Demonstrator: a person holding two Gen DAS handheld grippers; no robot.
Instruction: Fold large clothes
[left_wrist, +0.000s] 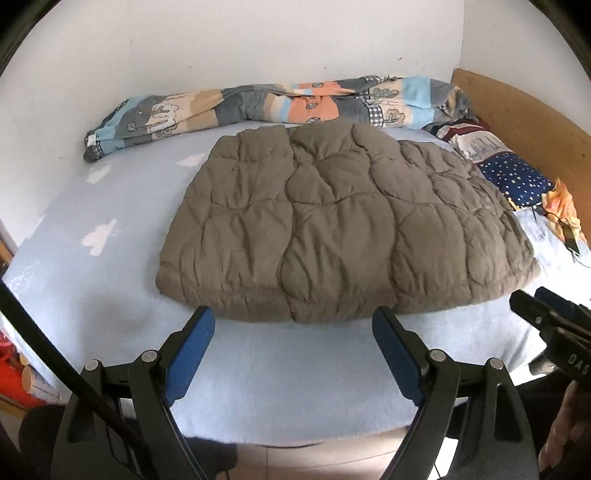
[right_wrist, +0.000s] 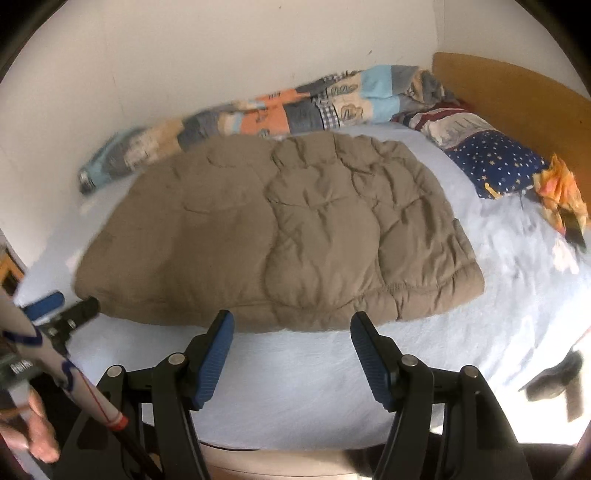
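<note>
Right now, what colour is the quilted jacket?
Plain taupe-brown quilted jacket; clearest in the left wrist view.

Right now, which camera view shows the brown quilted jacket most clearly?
The left wrist view: the brown quilted jacket is sharp there, with its stitching, elastic hem and full outline on the light blue bed sheet. The right wrist view also shows the whole jacket, but its left half is blurred.

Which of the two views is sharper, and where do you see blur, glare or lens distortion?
Left wrist view: sharp; the jacket quilting is crisp, though the fisheye bends the bed edge and darkens the corners. Right wrist view: softer, with the left part of the jacket and the blanket smeared by motion blur, and sunlight washing out the sheet at lower right.
</note>
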